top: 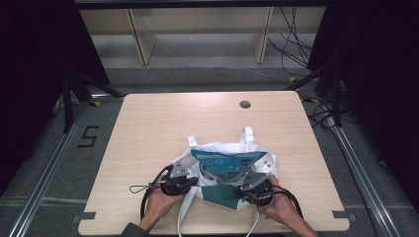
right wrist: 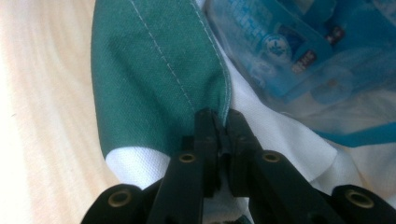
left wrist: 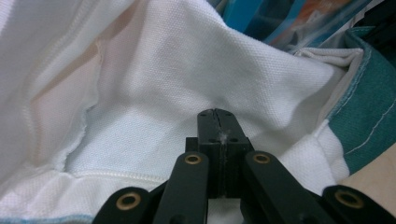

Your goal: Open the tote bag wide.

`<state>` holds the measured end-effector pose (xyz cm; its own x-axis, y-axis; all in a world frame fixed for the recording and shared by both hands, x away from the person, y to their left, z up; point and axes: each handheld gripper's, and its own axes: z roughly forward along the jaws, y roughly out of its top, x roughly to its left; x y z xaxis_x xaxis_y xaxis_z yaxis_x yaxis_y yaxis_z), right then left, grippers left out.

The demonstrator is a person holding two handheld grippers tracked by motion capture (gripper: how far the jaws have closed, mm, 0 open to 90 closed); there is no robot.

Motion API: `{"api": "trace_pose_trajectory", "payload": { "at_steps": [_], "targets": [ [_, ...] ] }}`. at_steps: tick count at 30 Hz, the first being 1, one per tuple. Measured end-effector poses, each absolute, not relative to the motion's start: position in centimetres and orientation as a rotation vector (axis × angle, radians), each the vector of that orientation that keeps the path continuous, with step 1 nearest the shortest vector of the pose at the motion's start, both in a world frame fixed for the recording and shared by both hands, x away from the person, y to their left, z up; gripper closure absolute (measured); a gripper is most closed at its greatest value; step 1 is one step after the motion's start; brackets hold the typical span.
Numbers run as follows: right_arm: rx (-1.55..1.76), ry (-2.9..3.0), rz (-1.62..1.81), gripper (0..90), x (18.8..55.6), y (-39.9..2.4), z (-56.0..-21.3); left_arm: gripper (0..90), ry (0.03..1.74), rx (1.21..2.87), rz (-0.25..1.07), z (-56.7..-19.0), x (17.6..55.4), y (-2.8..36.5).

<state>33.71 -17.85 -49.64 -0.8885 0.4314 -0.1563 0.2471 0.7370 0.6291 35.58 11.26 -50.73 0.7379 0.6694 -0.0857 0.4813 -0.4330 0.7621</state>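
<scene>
A white cloth tote bag [top: 217, 146] lies on the near middle of the wooden table [top: 163, 123]. A blue plastic package [top: 225, 163] shows in its open mouth. The bag's near edge carries a green panel [top: 222, 193]. My left gripper [top: 193, 184] is at the mouth's left side, shut on a fold of the white cloth [left wrist: 177, 93], with its tips [left wrist: 215, 113] pressed together. My right gripper [top: 243, 193] is at the right side, shut on the stitched hem of the green panel [right wrist: 154, 79]. The blue package [right wrist: 289, 51] lies just beyond those tips [right wrist: 219, 116].
One bag handle [top: 248, 134] lies toward the far side, and a white strap [top: 185, 212] hangs over the near table edge. A round cable hole [top: 245, 104] sits far right of centre. Beyond the table are wooden shelving [top: 143, 39] and loose cables [top: 294, 44].
</scene>
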Motion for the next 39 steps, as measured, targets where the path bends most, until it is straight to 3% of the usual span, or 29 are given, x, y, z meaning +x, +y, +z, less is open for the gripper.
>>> {"api": "trace_pose_trajectory", "payload": {
  "at_steps": [7,10,21,28,32,37,39],
  "targets": [
    [0.597,2.604,1.148,77.4,33.8,-20.0,-46.8,86.4,0.824,2.055,0.339,-48.4,34.9,11.9],
    [0.667,2.515,1.367,73.6,33.7,-23.4,-44.2,84.5,0.83,2.001,0.415,-46.3,35.7,13.0],
    [0.746,2.315,1.285,70.6,35.4,-25.6,-40.0,76.6,0.858,2.016,0.46,-46.4,38.4,12.3],
    [0.776,2.392,1.122,70.2,38.7,-24.3,-41.9,75.7,0.873,1.979,0.469,-46.1,40.1,11.7],
    [0.759,2.396,1.093,86.9,40.7,-24.0,-42.8,82.5,0.875,1.996,0.494,-46.0,41.7,11.4],
    [0.806,2.37,1.08,89.4,42.5,-24.1,-43.7,89.4,0.901,2.039,0.498,-47.4,43.9,11.2],
    [0.849,2.393,1.018,89.6,43.7,-23.9,-46.0,89.6,0.916,2.089,0.443,-49.4,44.8,10.8]
  ]
}}
